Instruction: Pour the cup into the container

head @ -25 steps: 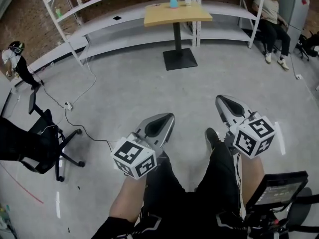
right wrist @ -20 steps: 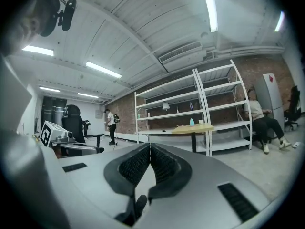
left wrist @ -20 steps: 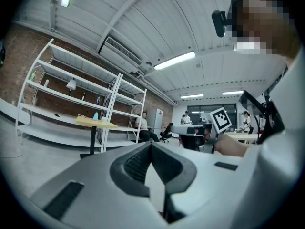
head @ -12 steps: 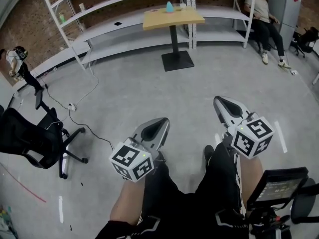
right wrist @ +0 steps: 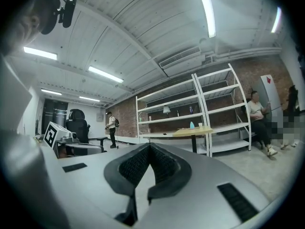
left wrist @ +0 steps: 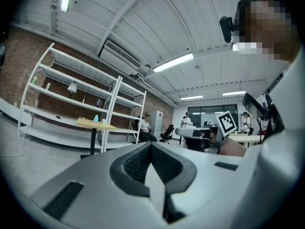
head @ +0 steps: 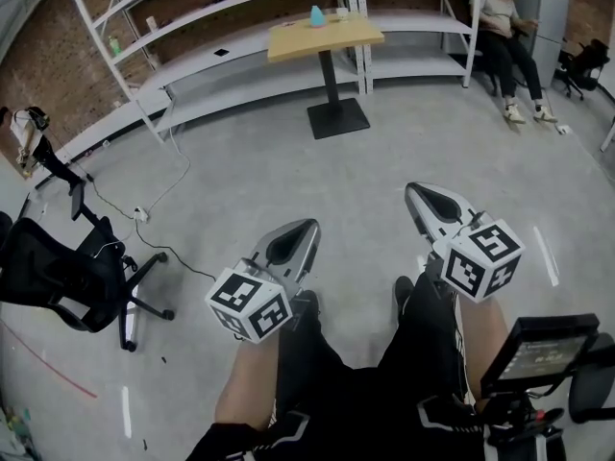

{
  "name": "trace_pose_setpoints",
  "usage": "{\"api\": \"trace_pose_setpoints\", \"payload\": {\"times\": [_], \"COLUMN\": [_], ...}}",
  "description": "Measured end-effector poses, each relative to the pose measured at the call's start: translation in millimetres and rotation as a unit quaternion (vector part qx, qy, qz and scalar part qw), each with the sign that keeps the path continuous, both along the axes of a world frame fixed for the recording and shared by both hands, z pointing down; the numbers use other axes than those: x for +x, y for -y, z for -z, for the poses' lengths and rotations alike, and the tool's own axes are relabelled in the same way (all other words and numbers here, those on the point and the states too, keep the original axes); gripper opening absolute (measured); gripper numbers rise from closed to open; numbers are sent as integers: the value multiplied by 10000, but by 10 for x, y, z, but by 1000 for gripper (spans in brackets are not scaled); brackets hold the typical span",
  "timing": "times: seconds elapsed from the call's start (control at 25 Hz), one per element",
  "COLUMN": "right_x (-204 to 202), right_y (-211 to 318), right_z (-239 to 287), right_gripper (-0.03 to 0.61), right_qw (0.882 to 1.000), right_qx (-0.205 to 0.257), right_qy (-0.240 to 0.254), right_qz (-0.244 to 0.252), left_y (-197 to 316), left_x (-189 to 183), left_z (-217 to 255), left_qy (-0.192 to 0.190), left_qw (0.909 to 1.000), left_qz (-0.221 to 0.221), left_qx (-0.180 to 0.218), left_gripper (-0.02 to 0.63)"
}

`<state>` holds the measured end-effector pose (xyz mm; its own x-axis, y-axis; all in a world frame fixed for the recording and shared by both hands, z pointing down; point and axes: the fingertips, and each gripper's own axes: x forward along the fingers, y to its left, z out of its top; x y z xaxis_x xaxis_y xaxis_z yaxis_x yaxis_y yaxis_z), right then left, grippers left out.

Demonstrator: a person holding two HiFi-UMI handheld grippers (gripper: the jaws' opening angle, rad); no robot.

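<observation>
A small wooden table (head: 325,36) on a black pedestal stands far ahead by the shelves. On it are a light-blue vessel (head: 317,15) and a small white cup (head: 341,12). The blue vessel (left wrist: 95,119) also shows in the left gripper view, and both the blue vessel (right wrist: 191,125) and the cup (right wrist: 200,125) in the right gripper view. My left gripper (head: 307,225) and right gripper (head: 414,189) are held level in front of me, far short of the table. Both are shut and empty, as seen on the left gripper (left wrist: 151,145) and right gripper (right wrist: 150,146) in their own views.
White shelving (head: 240,27) lines the brick wall behind the table. A black office chair (head: 58,277) and a floor cable (head: 163,185) lie to the left. A person sits at the far right (head: 504,27), and another stands far left (head: 29,137). A stand with a screen (head: 543,349) is at my right.
The table and shelves have drifted left in the head view as I moved. Both grippers stay shut and empty, in about the same place in front of me.
</observation>
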<state>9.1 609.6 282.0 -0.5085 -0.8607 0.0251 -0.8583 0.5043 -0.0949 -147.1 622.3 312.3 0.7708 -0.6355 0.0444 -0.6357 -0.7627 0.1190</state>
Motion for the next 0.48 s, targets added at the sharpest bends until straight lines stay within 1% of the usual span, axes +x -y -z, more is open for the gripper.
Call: {"api": "trace_pose_setpoints", "payload": {"times": [0.16,0.32,0.48], "right_x": [10,2,-43], "right_y": [-25,-59,-43], "right_z": [-15,-90,-90], "right_gripper": [0,0,0], "right_qw": [10000,10000,9999], "right_qx": [3,-47,-62], "right_qy": [-5,-25,-79], "right_qz": [-13,-51,-17], "left_y": [18,14,35], "left_x": [2,-33,-58], "left_z": [-13,1,-27], "left_qy": [15,64,38], "left_qw": [10000,9999,10000], "left_qz": [14,30,10], "left_qx": [-17,74,-17], "left_gripper": [-8,-8,-8]}}
